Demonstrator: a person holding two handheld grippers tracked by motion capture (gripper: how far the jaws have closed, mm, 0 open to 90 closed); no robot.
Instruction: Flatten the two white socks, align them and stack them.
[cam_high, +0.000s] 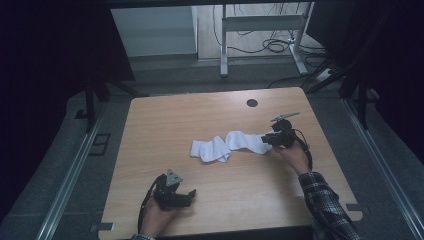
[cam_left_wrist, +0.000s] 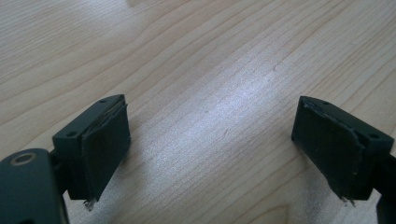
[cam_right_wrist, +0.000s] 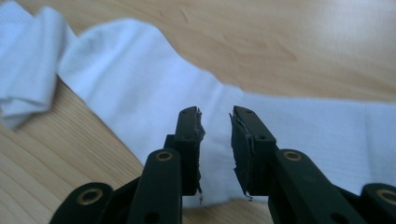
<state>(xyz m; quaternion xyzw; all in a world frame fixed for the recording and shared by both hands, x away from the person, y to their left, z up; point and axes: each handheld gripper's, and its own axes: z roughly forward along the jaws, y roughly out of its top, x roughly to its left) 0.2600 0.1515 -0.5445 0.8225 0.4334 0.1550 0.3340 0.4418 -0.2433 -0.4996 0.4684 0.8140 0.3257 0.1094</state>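
High view: the left tool (cam_high: 186, 196) rests low on the near left part of the wooden bench (cam_high: 165, 120), held in the left hand (cam_high: 159, 216), whose forearm enters from the bottom edge. The tool lies roughly level and points to the right across the bench. The right tool (cam_high: 265, 139) sits at the right end of a white sock (cam_high: 248, 141) near the bench centre, pointing left. The right hand (cam_high: 294, 156) grips it from behind, and a plaid sleeve (cam_high: 327, 207) runs down to the bottom edge. A second white sock (cam_high: 211, 149) lies just left of the first, touching it.

Left gripper view: the left tool's jaws stand wide apart over bare wood, with nothing between them.

Right gripper view: the right tool (cam_right_wrist: 215, 140) points along the sock (cam_right_wrist: 299, 130). Its jaws stand slightly apart with a narrow gap, above the white fabric; no cloth is pinched between the pads.
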